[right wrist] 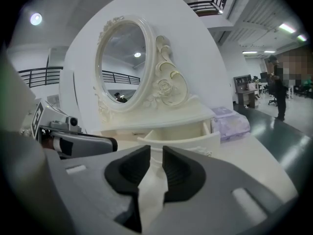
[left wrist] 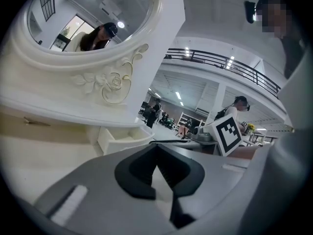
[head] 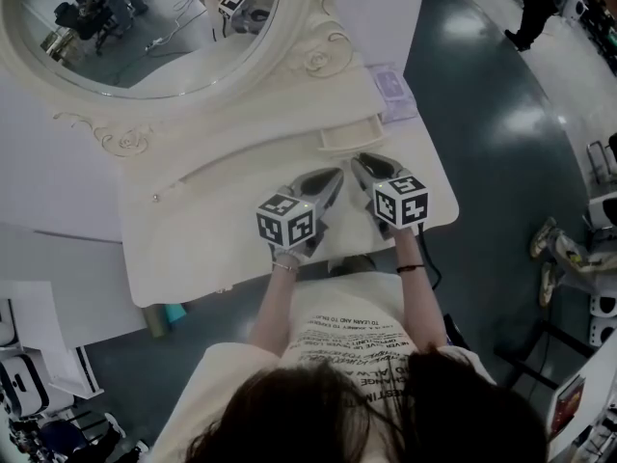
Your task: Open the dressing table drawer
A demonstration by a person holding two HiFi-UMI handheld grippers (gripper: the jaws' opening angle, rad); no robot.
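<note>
the shirt [head: 349,340] print reads partly "to learn and to". left claw [head: 335,177], over the dressing table [head: 193,239] top, has its tips pressed together on nothing. right claw [head: 364,165] beside it stands slightly parted, empty. the drawer [head: 349,135] sits just ahead of the right claw, pulled partway out, its long front running crosswise and facing the claws, only cream wood showing inside. a purple pack [head: 395,95] lies beyond, rightward.

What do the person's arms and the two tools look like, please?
Both the left tool and right tool have grey bodies, dark ribbed pads and a white cube with black square markers. The person wears a cream short-sleeved shirt with black print, a bracelet on the left wrist and a dark band on the right.
</note>
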